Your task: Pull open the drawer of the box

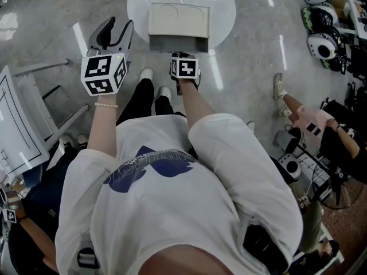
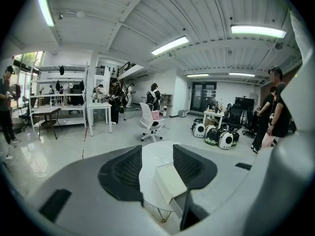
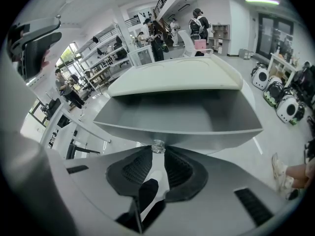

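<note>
A cream box stands on a round white table, and its grey drawer sticks out toward me, pulled open. In the right gripper view the drawer gapes empty under the box lid. A small clear knob on the drawer front sits pinched at the tips of my right gripper, which is shut on it. That gripper is at the drawer's front edge. My left gripper hovers left of the box, open and empty; the box shows between its jaws, farther off.
A white frame stand is on the floor at the left. Several pet carrier packs line the top right. A person sits on the floor at the right, with gear around. More people and desks fill the room beyond.
</note>
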`<state>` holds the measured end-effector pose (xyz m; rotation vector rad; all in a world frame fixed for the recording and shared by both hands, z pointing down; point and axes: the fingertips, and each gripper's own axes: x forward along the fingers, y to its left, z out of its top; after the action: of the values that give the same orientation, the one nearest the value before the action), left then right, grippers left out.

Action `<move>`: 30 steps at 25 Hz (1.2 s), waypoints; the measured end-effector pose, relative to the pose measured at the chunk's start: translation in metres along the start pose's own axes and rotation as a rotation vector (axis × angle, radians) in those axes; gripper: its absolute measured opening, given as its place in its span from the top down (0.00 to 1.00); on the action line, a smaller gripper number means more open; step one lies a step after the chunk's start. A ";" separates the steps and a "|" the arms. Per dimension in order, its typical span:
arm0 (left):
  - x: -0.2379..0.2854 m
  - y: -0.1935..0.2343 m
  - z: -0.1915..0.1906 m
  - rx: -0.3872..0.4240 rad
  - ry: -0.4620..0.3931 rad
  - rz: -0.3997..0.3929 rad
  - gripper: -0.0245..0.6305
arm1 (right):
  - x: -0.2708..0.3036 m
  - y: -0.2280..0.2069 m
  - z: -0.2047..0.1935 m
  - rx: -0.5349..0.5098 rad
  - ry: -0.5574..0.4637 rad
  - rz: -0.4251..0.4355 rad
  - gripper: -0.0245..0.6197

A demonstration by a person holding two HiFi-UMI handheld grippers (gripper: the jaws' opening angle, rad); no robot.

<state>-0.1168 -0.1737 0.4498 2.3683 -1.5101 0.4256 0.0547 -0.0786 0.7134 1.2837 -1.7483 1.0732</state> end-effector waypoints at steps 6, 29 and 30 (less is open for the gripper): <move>-0.007 -0.001 -0.003 -0.003 0.002 0.012 0.69 | -0.003 0.000 -0.005 -0.004 0.002 0.006 0.85; -0.075 -0.038 0.024 -0.023 -0.168 0.048 0.69 | -0.181 -0.041 0.078 -0.015 -0.552 0.009 0.80; -0.083 -0.045 0.030 -0.021 -0.190 0.050 0.69 | -0.212 -0.040 0.093 -0.051 -0.634 0.004 0.80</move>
<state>-0.1069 -0.0997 0.3856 2.4164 -1.6498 0.1987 0.1417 -0.0902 0.4958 1.7098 -2.2097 0.6463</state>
